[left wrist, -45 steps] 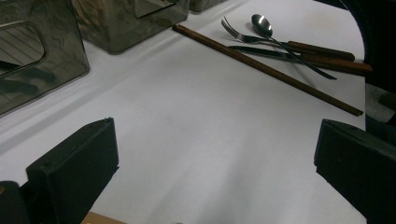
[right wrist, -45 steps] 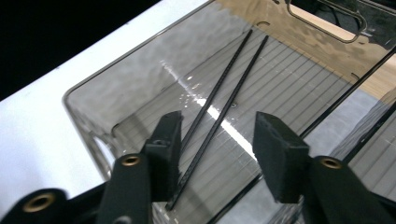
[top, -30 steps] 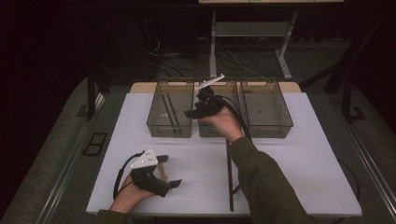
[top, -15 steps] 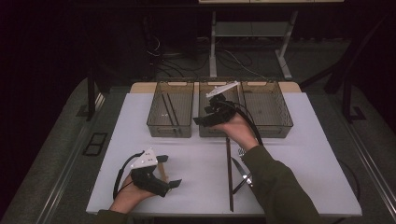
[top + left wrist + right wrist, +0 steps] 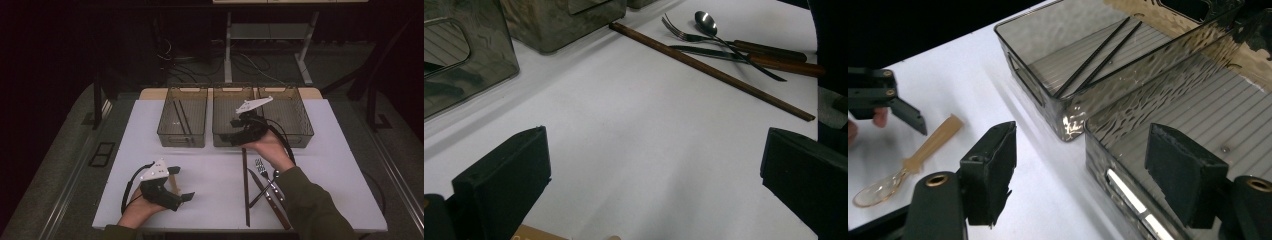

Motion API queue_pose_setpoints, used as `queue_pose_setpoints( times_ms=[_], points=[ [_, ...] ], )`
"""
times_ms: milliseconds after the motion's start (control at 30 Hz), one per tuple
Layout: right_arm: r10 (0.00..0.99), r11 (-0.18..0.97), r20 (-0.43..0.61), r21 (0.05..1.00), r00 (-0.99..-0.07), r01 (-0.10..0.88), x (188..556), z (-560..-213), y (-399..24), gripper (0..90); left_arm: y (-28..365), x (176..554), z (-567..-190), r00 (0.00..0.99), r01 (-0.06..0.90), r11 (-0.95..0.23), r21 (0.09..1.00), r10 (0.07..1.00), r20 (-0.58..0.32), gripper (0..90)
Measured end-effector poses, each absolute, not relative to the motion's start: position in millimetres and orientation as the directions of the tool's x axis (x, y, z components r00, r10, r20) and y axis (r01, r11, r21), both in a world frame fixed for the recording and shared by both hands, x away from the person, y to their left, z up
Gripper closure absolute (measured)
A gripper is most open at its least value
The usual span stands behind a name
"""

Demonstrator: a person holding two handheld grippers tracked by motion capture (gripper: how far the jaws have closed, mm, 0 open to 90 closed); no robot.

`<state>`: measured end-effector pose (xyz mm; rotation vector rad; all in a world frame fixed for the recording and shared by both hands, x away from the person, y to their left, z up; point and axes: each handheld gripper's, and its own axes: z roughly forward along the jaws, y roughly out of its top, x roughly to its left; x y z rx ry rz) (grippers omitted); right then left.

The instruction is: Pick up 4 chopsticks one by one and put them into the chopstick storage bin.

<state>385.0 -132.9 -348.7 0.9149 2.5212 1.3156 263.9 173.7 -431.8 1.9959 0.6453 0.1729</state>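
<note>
Open jaws over white table [image 5: 634, 150], chopstick [image 5: 709, 70] and cutlery [image 5: 734, 42] beyond

**No readable text**

I see no lettering, labels, brand marks or numbers in any view. The smoked plastic bins [image 5: 182, 122] are plain, the white table [image 5: 210, 175] is unmarked, and the cutlery handles [image 5: 774, 52] carry no legible stamp at this resolution.

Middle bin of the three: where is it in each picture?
High view: the middle bin is at the table's far side, centre of the row.
Left gripper view: at the top edge, left of centre.
Right gripper view: lower right, beyond the jaws.
Shared landmark: the left bin, holding two black sticks, stands right beside it.
</note>
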Motion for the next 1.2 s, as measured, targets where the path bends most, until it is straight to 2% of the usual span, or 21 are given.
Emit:
queue_pose_setpoints(
  times_ms=[400,600,1200],
  points=[
    [0.566,0.423,0.155,0.789,-0.810,0.446,359,-366,-160,29.5,175,263,-432,0.848,0.368,-0.371,0.853,0.511,-0.143,0.0],
    [0.560,0.439,0.171,0.769,-0.810,0.466,344,-383,-172,34.9,175,263,-432,0.846,0.369,-0.372,0.852,0.514,-0.142,0.0],
    [0.523,0.561,0.138,0.687,-0.841,0.461,311,-412,-189,74.5,175,262,-432,0.845,0.371,-0.377,0.849,0.517,-0.140,0.0]
  ],
)
